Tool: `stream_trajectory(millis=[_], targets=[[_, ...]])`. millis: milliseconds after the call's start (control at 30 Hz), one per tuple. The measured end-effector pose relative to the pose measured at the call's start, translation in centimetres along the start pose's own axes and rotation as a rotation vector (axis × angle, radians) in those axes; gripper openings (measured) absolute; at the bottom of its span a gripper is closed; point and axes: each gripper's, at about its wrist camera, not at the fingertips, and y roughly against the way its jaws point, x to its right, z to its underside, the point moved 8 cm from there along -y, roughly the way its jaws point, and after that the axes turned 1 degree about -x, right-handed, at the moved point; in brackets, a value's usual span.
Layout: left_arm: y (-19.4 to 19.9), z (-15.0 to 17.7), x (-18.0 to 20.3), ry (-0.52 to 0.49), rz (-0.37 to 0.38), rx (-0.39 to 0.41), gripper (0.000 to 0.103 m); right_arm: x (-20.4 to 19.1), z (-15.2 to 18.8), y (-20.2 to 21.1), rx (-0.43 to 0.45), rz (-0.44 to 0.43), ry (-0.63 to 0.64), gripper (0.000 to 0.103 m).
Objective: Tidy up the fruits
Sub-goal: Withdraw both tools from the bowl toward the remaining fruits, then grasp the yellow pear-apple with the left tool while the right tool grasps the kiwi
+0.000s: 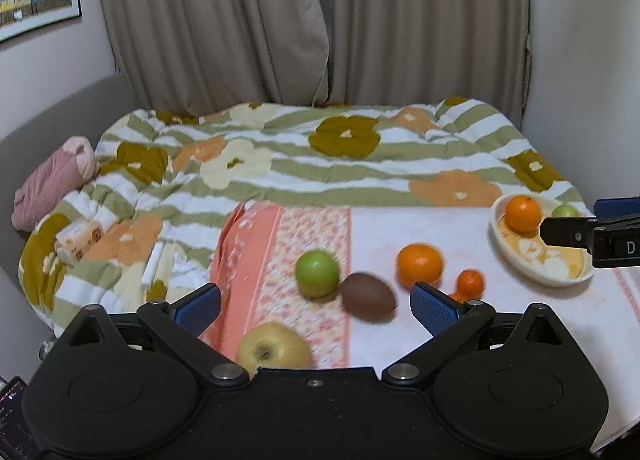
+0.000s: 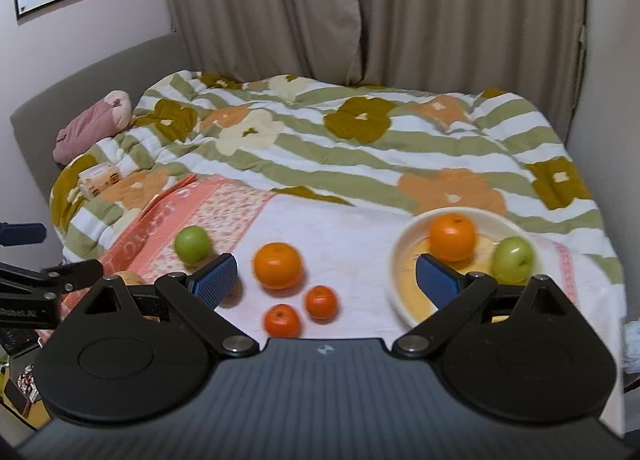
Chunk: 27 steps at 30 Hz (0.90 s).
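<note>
While both tongs gape apart, left gripper [image 1: 315, 310] over brown kiwi [image 1: 368, 296], right gripper [image 2: 325, 280] near cream ceramic bowl [image 2: 404, 292] holding round orange [image 2: 453, 237], green apple [image 2: 513, 259].

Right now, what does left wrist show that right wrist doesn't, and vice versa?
Only left wrist: the brown kiwi beside the loose green apple, and the yellow apple in full between the open left gripper fingers.

Only right wrist: both small tangerines clear on the cloth, and the bowl close up with its orange and green apple; right gripper open, empty.

Both: large loose orange, the bowl, the floral quilt, the curtains.
</note>
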Motion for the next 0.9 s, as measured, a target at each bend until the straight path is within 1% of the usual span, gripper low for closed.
stream_trajectory(millis=[200,367,567,667,900], targets=[[-2.7,2.3,-2.2,-0.031,0.010,-0.021,0.102,-4.2,1.6,-3.3,-0.011,-0.027,0.002,0.103],[-5.0,4.0,-3.6,-0.044,0.044,-0.043,0.101,-7.1,2.8,-6.4,-0.033,-0.037,0.010,0.103],[-8.0,5.8,-3.7,-0.094,0.082,-0.084,0.095,-9.4,4.2,-10.1,-0.066,-0.040,0.008,0.103],[-9.1,6.5,-3.8,-0.096,0.106,-0.105,0.092,-10.0,4.8,-11.3,-0.078,-0.042,0.008,0.103],[-10.6,7.4,-3.8,-0.094,0.141,-0.139,0.082,-11.2,5.5,-14.2,-0.106,-0.048,0.011,0.103]])
